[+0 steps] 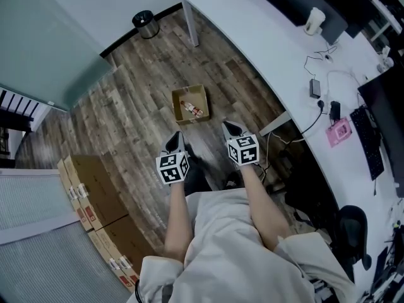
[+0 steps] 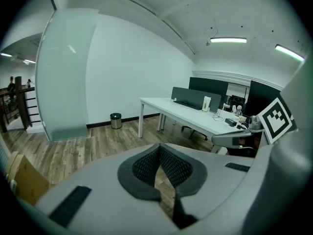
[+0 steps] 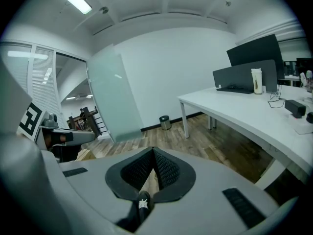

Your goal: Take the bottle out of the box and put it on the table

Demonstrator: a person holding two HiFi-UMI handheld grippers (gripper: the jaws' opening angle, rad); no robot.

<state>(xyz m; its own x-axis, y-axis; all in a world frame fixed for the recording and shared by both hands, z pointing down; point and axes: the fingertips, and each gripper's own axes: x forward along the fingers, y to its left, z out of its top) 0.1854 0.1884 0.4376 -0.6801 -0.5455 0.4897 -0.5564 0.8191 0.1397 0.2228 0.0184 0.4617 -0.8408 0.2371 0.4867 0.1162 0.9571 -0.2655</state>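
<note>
Grippers side by side over a wooden floor (image 1: 139, 100): we hold the left gripper (image 1: 176, 141) and the right gripper (image 1: 231, 130) out in front of us, both tilted downward and both empty. In each gripper view the ribbed pads meet at their tips, so the jaws of both are closed on nothing. Just ahead of the two tips, and roughly between them, the open cardboard box (image 1: 176, 107) sits on the floor with its flaps up. The bottle (image 1: 192, 110) lies flat on its side inside it, toward the box's right half. In the head view its long axis runs on a slant from upper left to lower right, so it sits across our line of reach rather than along it. We judge the left gripper to be the nearer of the two, since the box stands almost straight ahead of it, while the right gripper stands off to the box's right. Either gripper has to open its jaws and come down into the box from above. Farther off, to the right and beyond the box, the long white table (image 1: 252, 40) curves away, with bare surface along its near edge where the bottle can stand.
</note>
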